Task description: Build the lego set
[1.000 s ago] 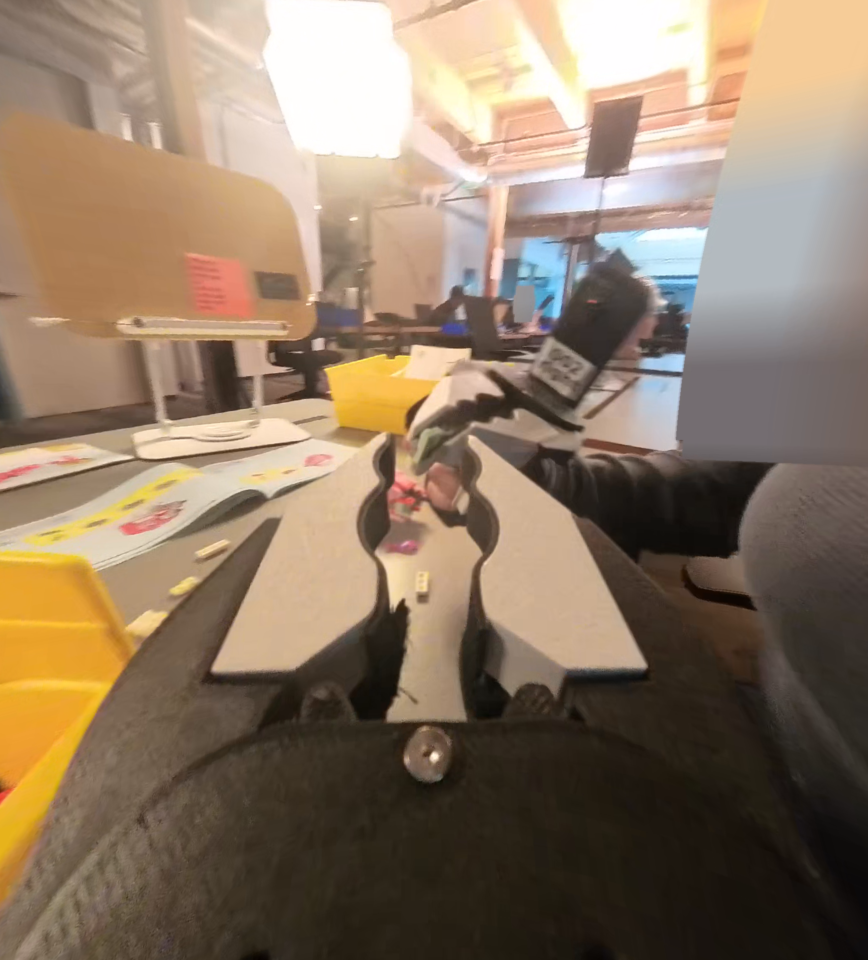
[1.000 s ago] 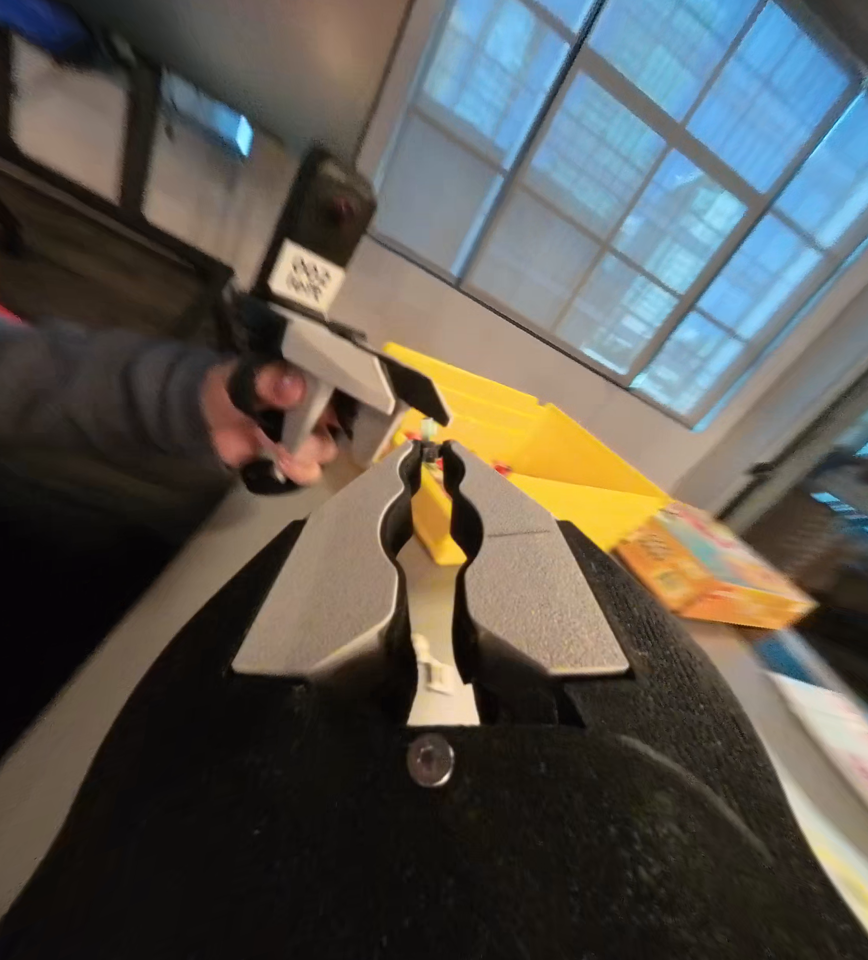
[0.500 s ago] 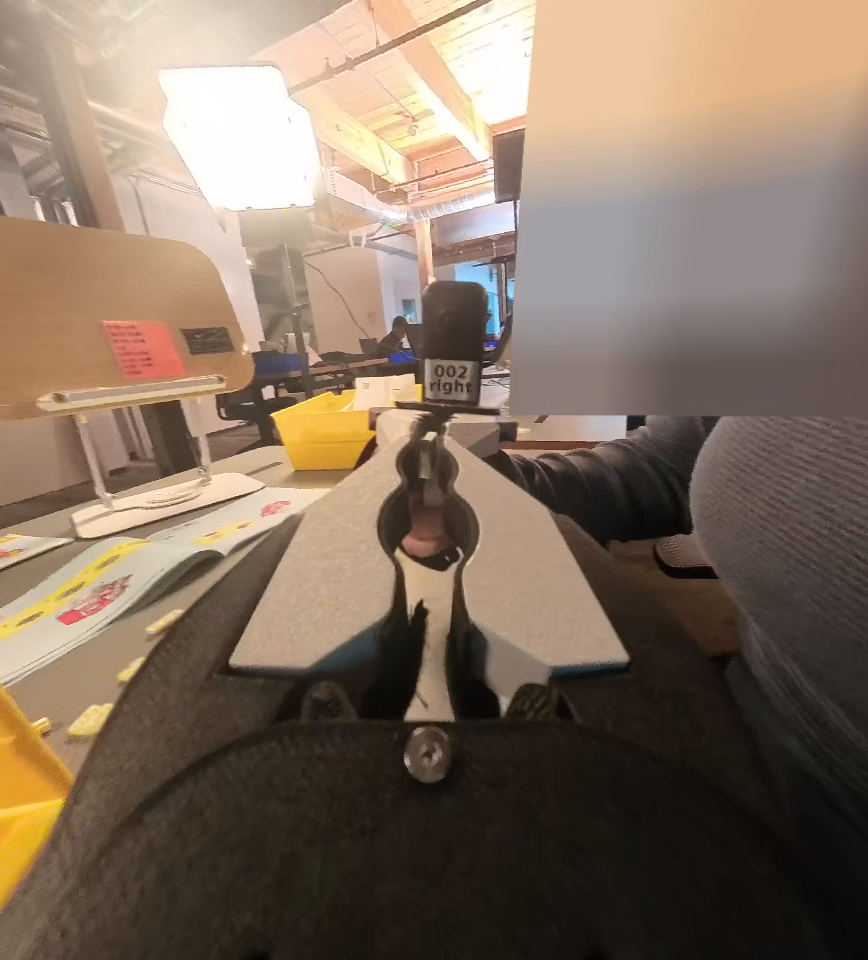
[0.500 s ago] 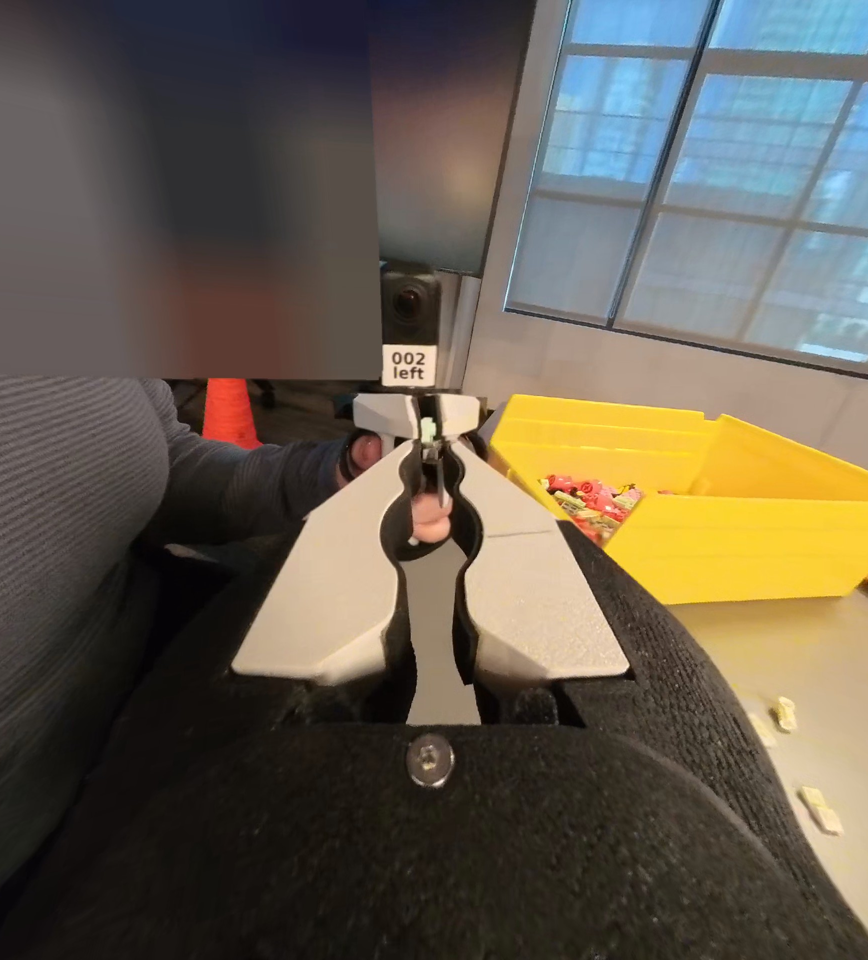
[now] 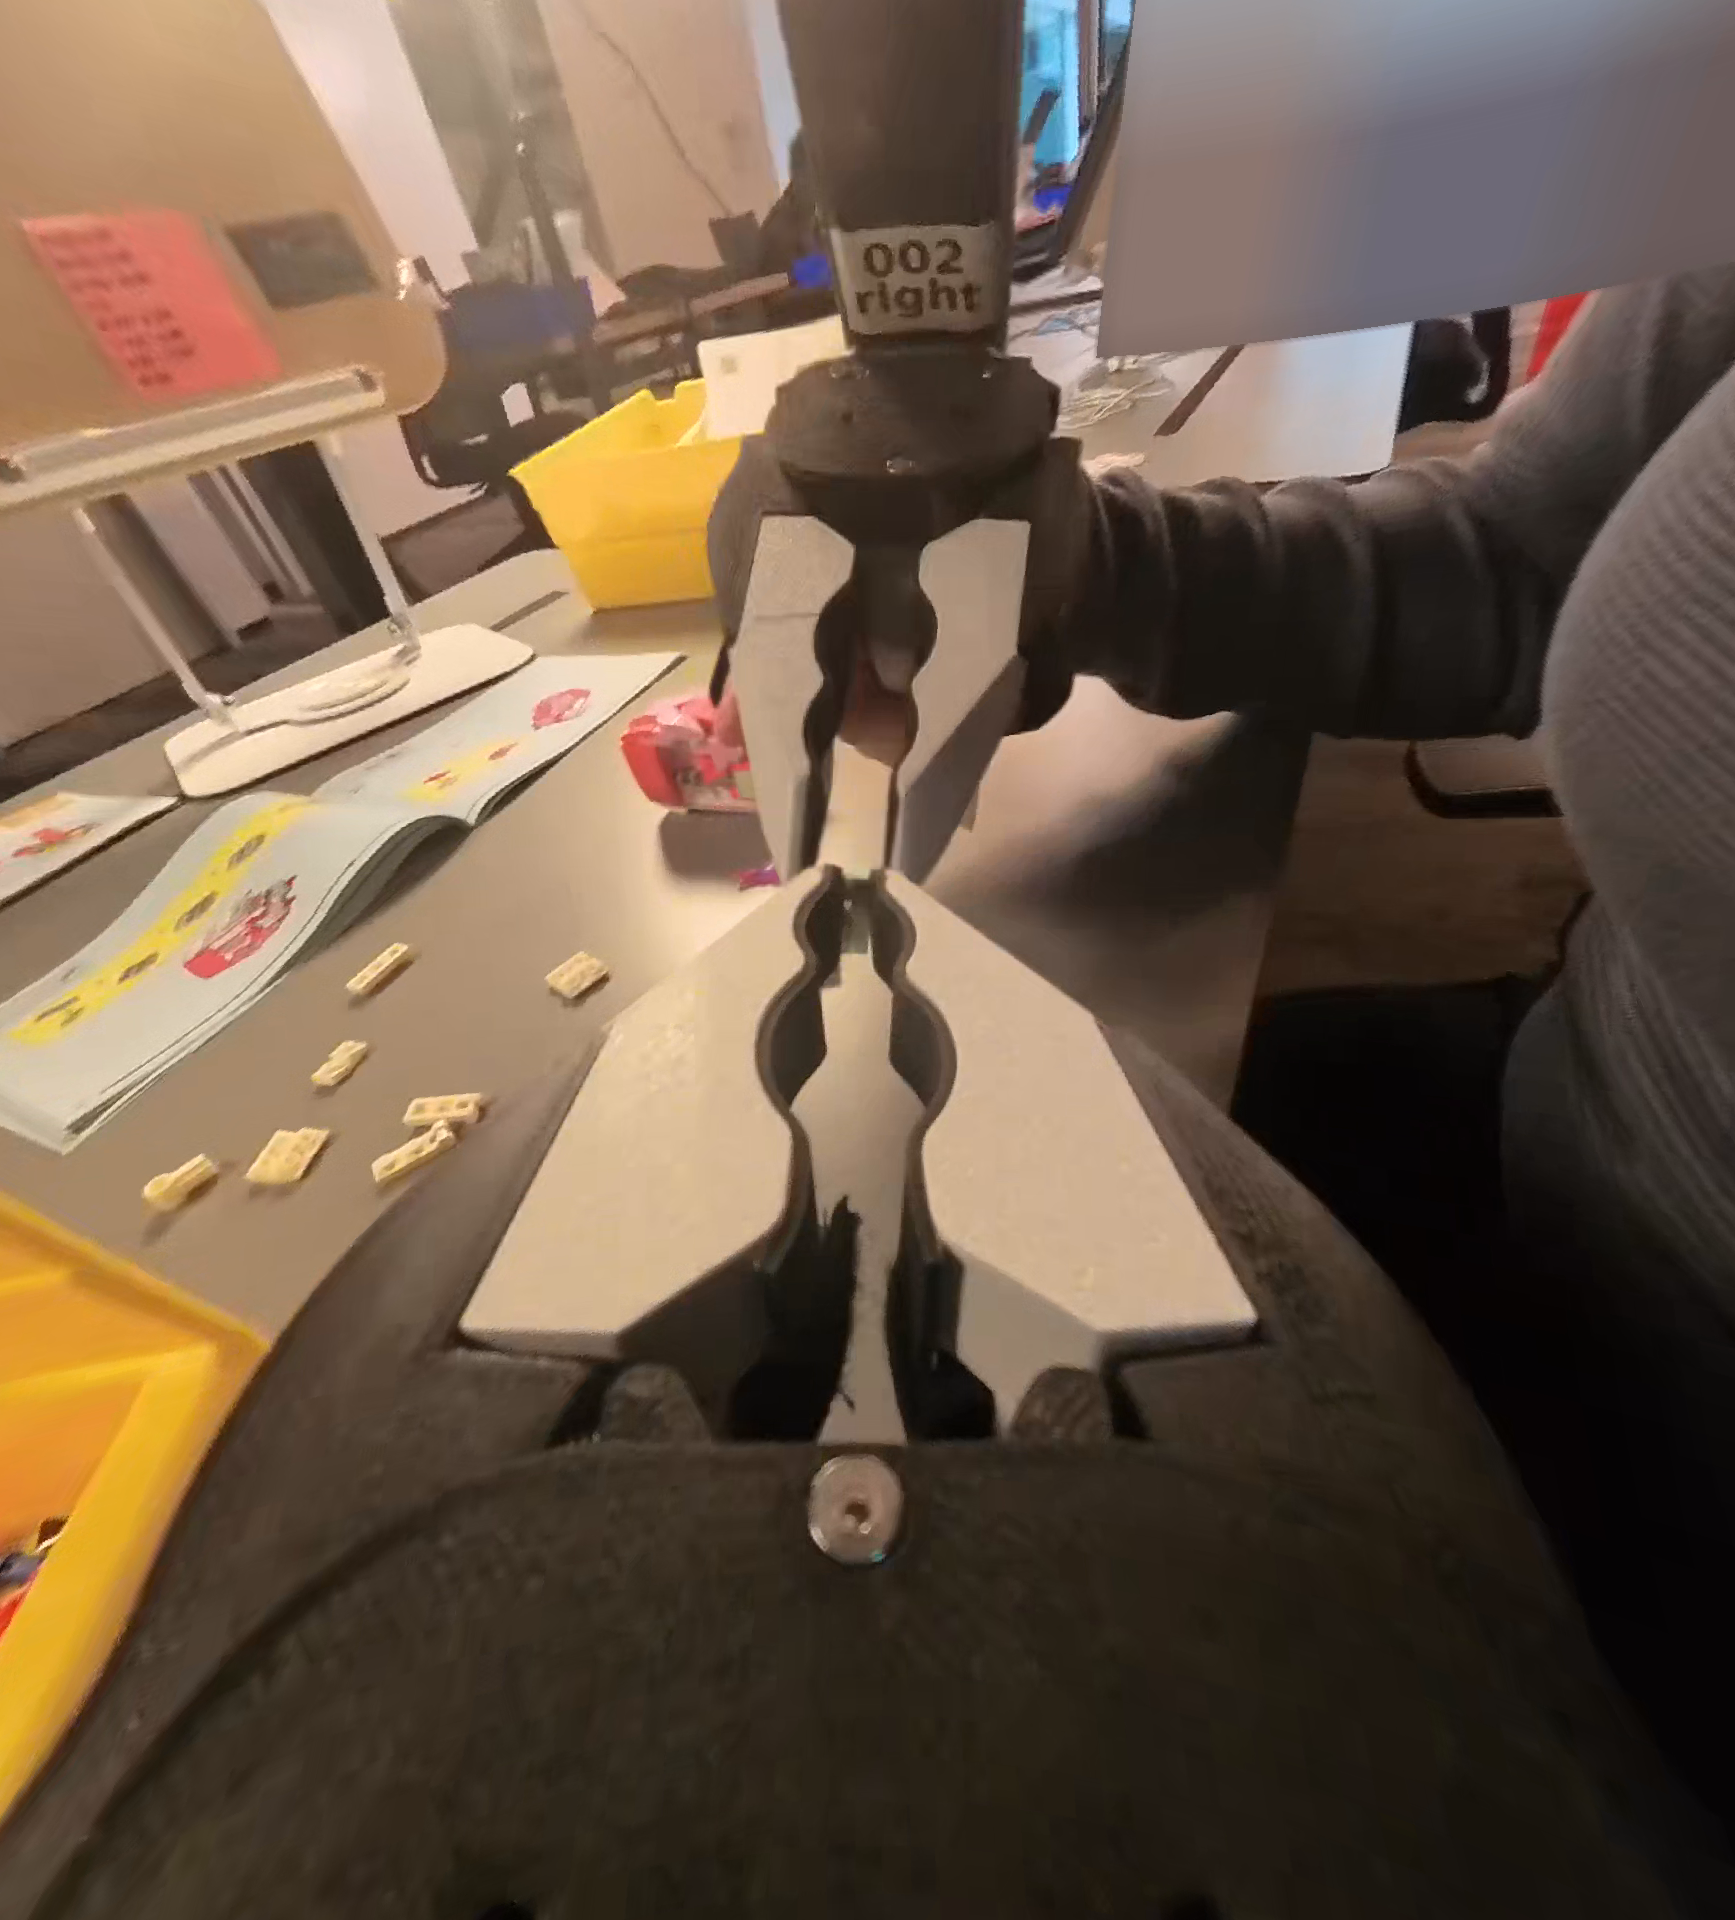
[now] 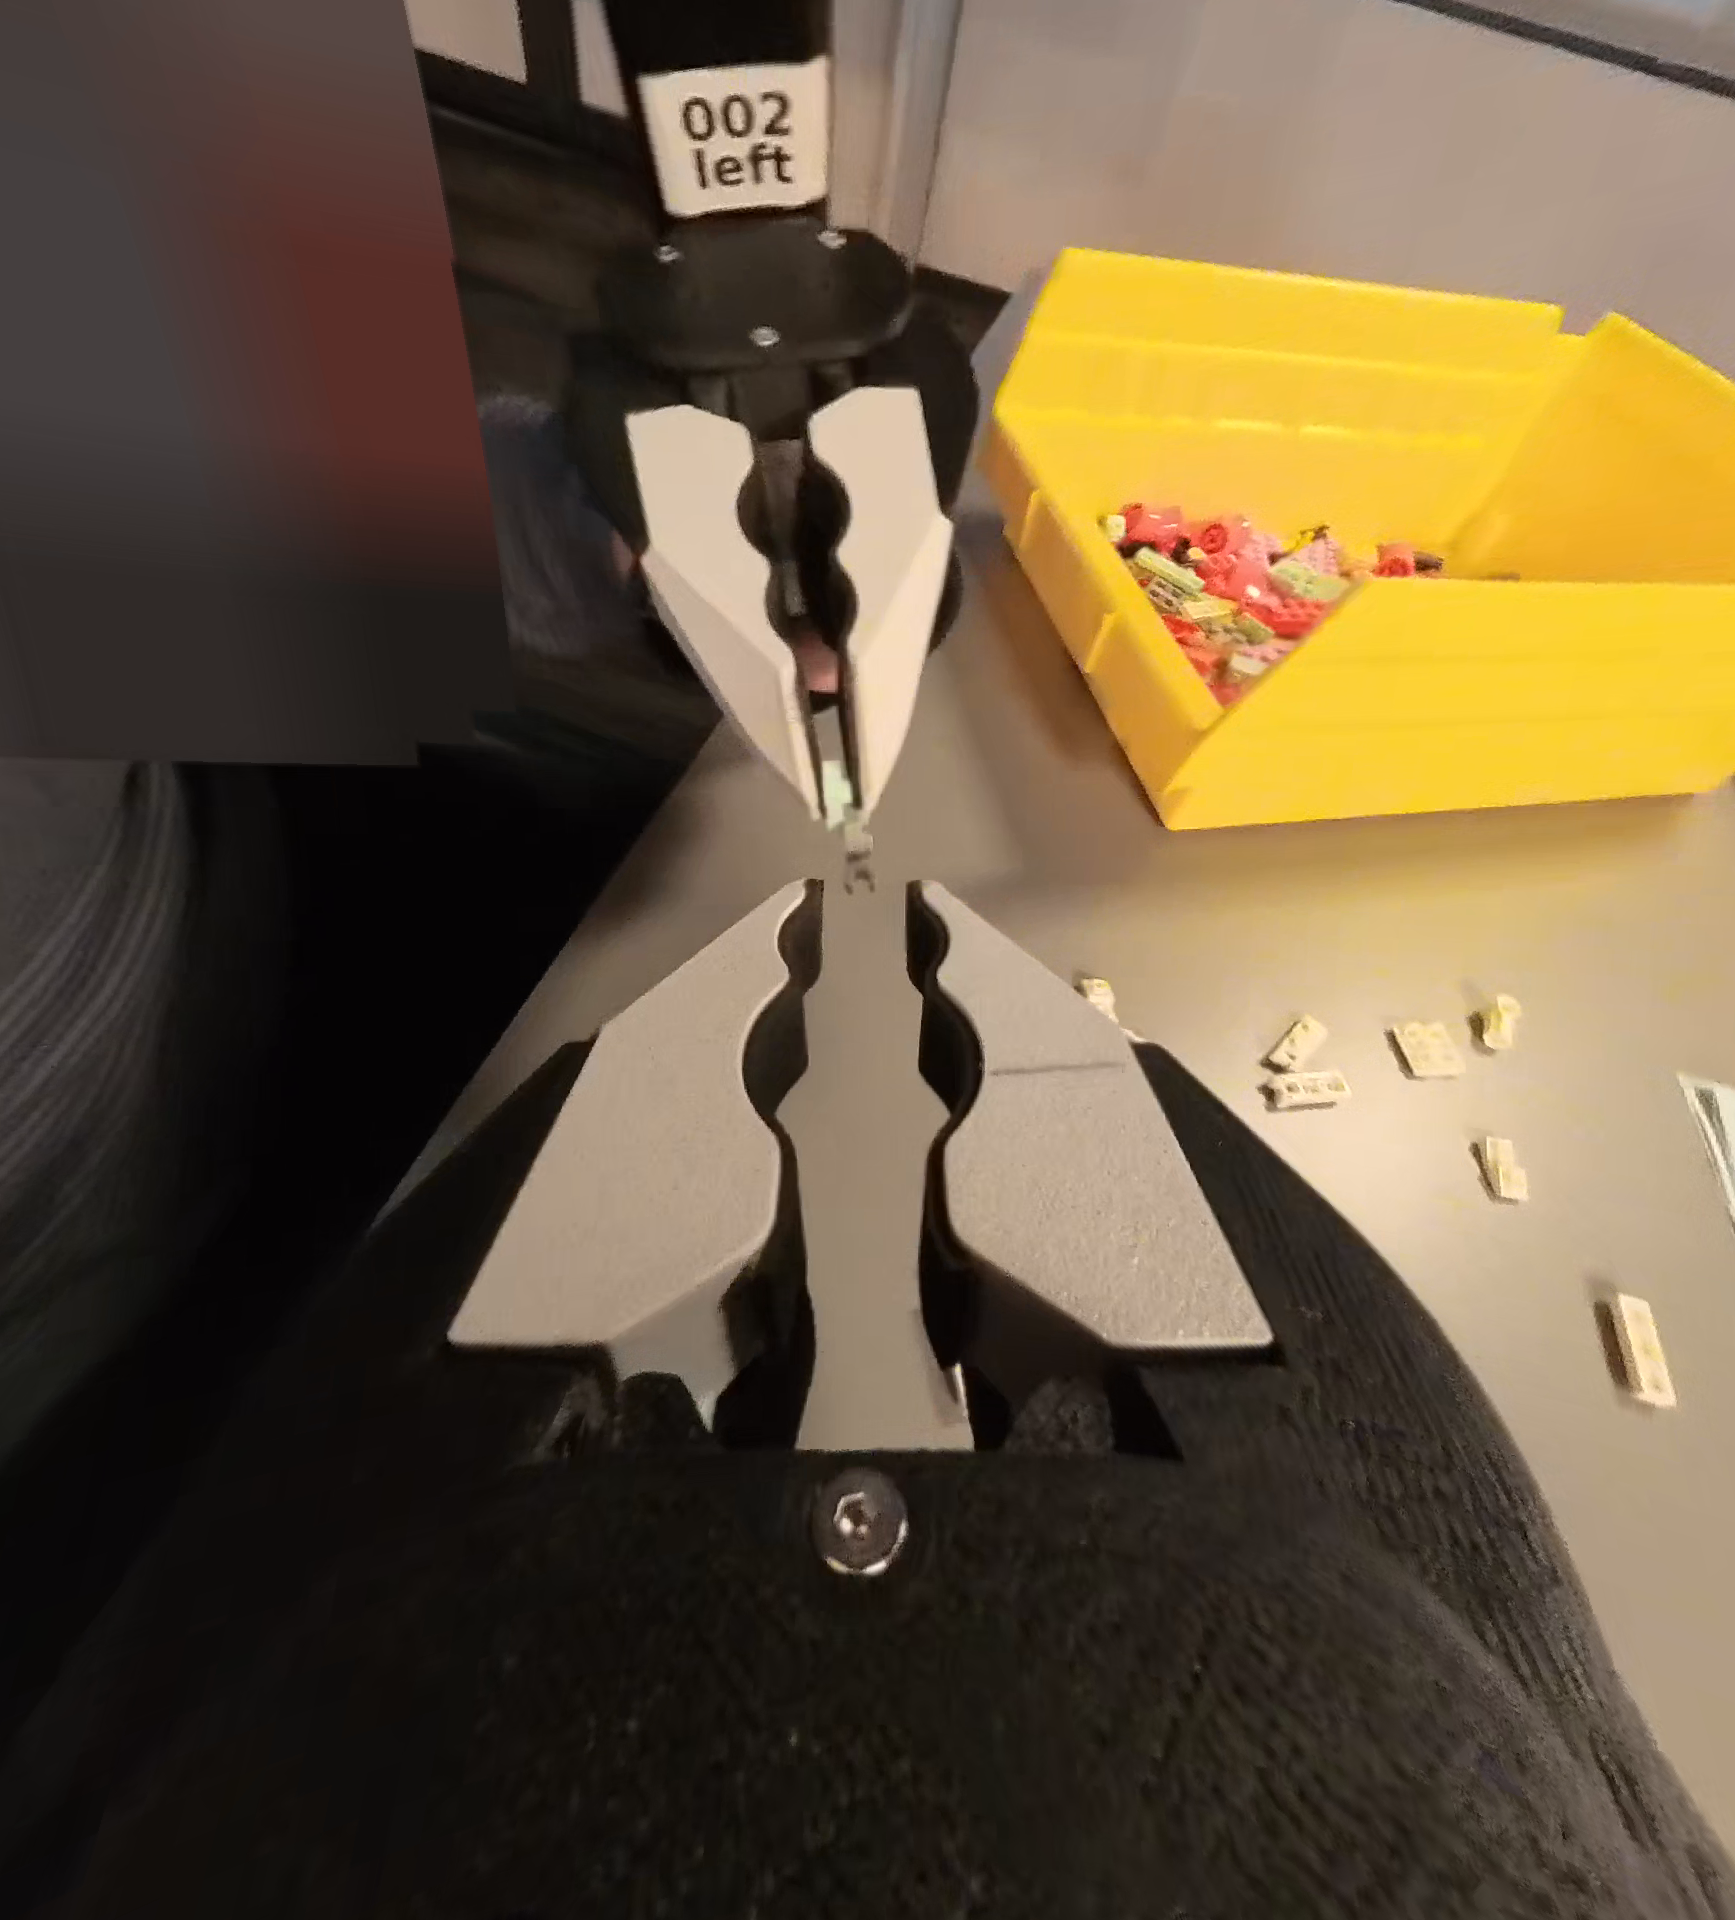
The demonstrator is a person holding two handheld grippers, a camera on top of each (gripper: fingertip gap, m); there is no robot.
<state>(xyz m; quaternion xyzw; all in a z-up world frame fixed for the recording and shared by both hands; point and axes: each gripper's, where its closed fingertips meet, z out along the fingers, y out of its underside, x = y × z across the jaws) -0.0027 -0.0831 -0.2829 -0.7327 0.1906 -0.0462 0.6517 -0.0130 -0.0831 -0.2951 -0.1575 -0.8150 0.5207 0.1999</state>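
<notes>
- Two hand-held grippers face each other tip to tip above a grey tabletop [image 6: 1258,935], near its edge.
- Left gripper [image 6: 835,805]: grey fingers [image 6: 884,665] nearly together, pinching a small pale-green and grey plastic brick piece [image 6: 847,821]. The piece is thin; its pale-green part sits between the pads and its grey end pokes out past the fingertips with a tiny notched tip.
- In the left wrist view the same piece [image 5: 855,920] shows only as a sliver between that gripper's [image 5: 850,883] tips.
- Right gripper [image 6: 858,888]: fingers spread slightly, nothing between the pads; the piece's notched tip hangs just ahead of the gap, touching neither pad.
- Yellow plastic bin [image 6: 1465,727] on the table, holding a heap of red, pink and green bricks [image 6: 1247,592].
- Several small cream flat plates [image 6: 1424,1049] lie scattered on the tabletop, beside an open instruction booklet [image 5: 250,883].
- Red and pink partly built brick model [image 5: 686,748] stands on the table behind the right gripper [image 5: 847,852].
</notes>
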